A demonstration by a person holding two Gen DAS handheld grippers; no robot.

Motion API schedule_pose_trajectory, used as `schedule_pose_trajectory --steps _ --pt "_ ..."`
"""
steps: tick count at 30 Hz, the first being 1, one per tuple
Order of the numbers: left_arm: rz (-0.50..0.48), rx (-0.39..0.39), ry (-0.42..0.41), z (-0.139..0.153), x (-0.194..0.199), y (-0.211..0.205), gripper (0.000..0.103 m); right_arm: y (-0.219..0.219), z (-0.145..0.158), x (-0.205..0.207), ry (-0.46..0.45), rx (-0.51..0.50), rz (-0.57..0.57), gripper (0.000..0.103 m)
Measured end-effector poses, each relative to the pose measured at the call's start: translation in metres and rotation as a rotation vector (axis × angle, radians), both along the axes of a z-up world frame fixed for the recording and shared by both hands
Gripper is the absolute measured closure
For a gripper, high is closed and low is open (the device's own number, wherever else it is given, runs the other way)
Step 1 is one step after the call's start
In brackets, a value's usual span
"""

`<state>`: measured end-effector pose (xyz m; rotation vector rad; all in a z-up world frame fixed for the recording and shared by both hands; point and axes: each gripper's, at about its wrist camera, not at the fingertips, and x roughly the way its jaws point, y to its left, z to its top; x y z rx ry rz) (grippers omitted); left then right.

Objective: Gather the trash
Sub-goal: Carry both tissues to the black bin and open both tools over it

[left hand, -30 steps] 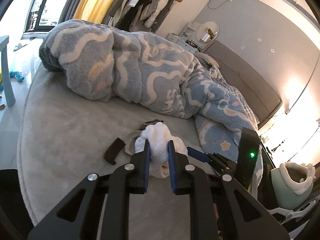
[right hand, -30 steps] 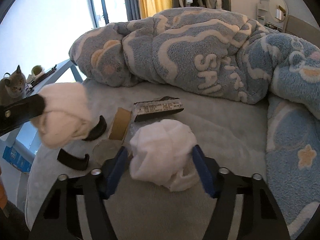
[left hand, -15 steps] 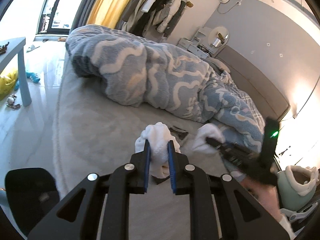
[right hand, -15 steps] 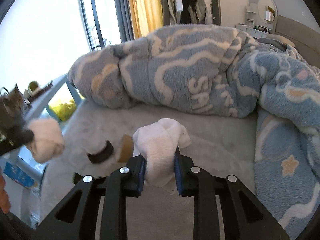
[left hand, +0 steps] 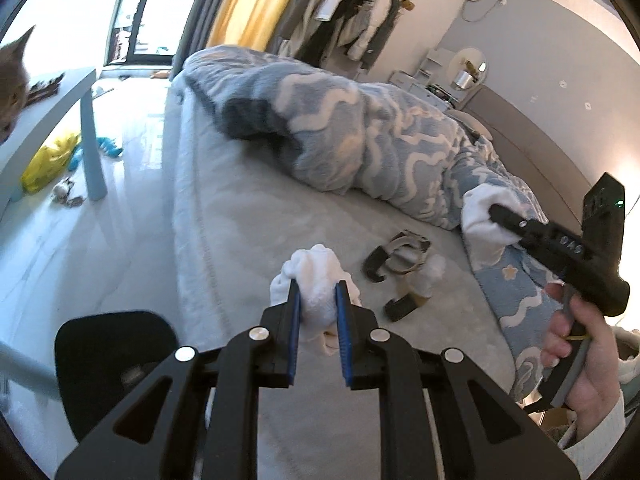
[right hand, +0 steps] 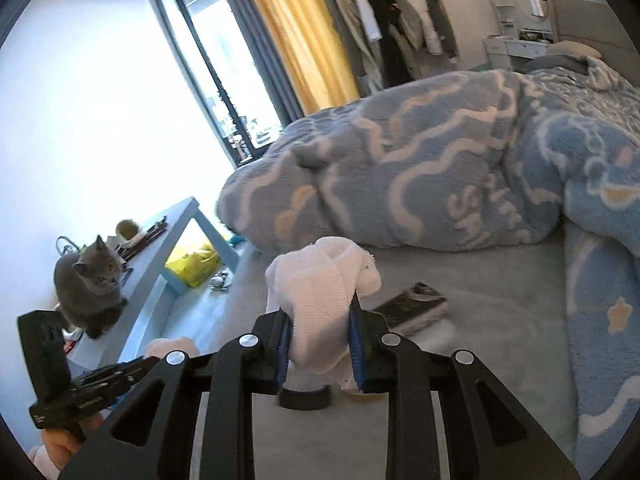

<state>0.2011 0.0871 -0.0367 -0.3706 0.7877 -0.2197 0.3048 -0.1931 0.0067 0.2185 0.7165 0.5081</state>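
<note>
My left gripper (left hand: 317, 292) is shut on a crumpled white tissue wad (left hand: 316, 276), held above the grey bed sheet (left hand: 240, 232). My right gripper (right hand: 319, 316) is shut on a second white tissue wad (right hand: 320, 280), lifted clear of the bed. In the left wrist view that second wad (left hand: 480, 220) shows at the right, in front of the blanket, pinched by the right gripper (left hand: 494, 212). In the right wrist view the left gripper's wad (right hand: 172, 346) shows at lower left. A dark wrapper (right hand: 412, 308) and black curved scraps (left hand: 376, 266) lie on the sheet.
A bunched blue and white fleece blanket (left hand: 360, 136) covers the far side of the bed. A grey cat (right hand: 90, 284) sits on a light blue side table (right hand: 160, 256). A yellow bag (right hand: 192, 264) lies on the floor. A black chair seat (left hand: 112, 356) stands beside the bed.
The right gripper closed on the second tissue wad and lifted it off the sheet. The left gripper carried its wad leftward, toward the bed's edge.
</note>
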Motion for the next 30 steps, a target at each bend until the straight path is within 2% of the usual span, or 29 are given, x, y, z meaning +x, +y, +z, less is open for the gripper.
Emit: schedule_pose_trajectory --steps 10,24,30 --pt "0.096 0.021 0.104 -0.038 -0.018 0.059 0.085 0.089 0.001 -0.019 0.002 -0.078 0.175 0.078" --pt "0.2 0.008 0.247 -0.084 -0.043 0.133 0.084 0.22 -0.03 -0.053 0.062 -0.172 0.413 0.078" --pt "0.209 0.006 0.298 -0.098 -0.05 0.152 0.075 0.267 -0.05 -0.062 0.097 -0.207 0.48 0.078"
